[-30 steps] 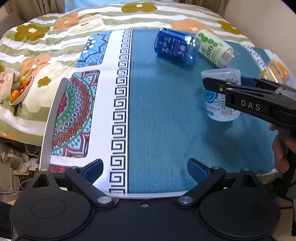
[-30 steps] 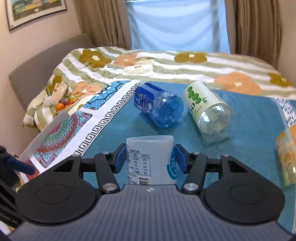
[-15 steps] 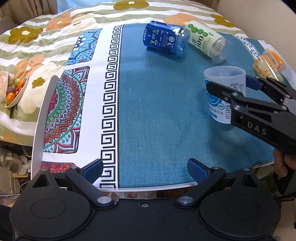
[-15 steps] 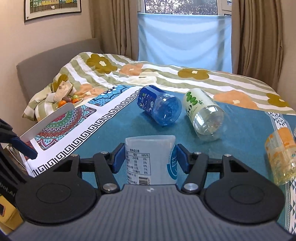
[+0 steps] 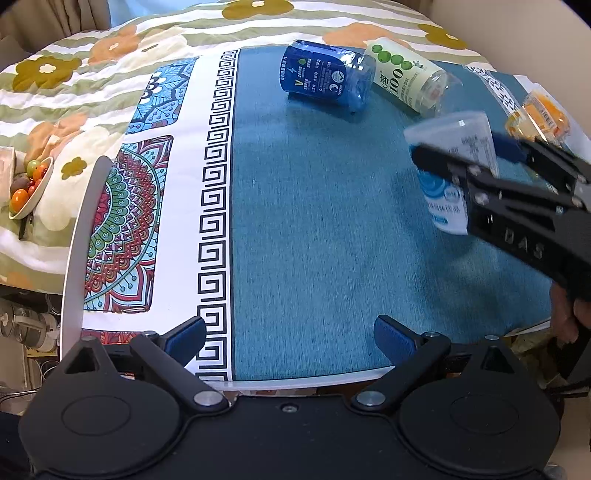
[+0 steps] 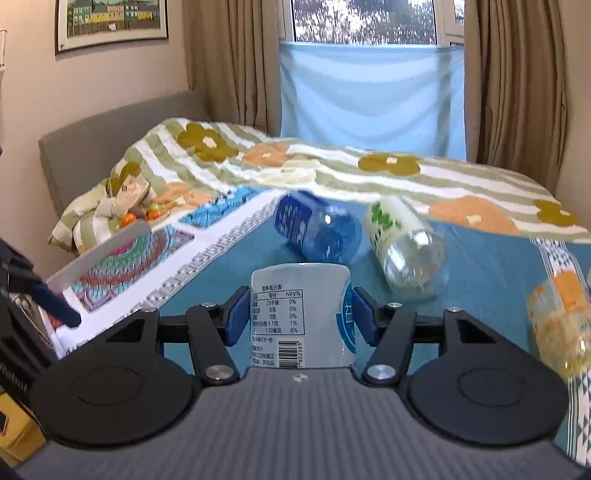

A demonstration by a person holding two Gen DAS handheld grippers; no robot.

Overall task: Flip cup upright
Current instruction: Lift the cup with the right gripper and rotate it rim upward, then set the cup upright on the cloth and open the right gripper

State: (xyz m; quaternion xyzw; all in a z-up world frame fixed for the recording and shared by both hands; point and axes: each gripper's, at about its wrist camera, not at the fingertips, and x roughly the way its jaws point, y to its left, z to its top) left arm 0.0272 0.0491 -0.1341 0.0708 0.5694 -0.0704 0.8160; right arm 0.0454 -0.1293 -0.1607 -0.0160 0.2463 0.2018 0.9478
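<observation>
- A home — a bedroom or living room, by the look of it.
- A flowered quilt [image 6: 332, 166] lies over a grey sofa or bed [image 6: 110, 136].
- Brown curtains [image 6: 229, 62] frame a window [image 6: 362, 18] — a framed picture [image 6: 110, 22] hangs on the wall.

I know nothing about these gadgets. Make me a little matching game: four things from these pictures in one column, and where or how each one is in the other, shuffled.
Things:
1. white cup
2. blue cup
3. bowl of fruit
4. left hand-held gripper

States:
A. lying on its side on the teal cloth
B. open, holding nothing
C. on the flowered bedspread
D. clamped between the right hand-held gripper's fingers

Pairs: 1-D, 2-A, 3-C, 4-B
</observation>
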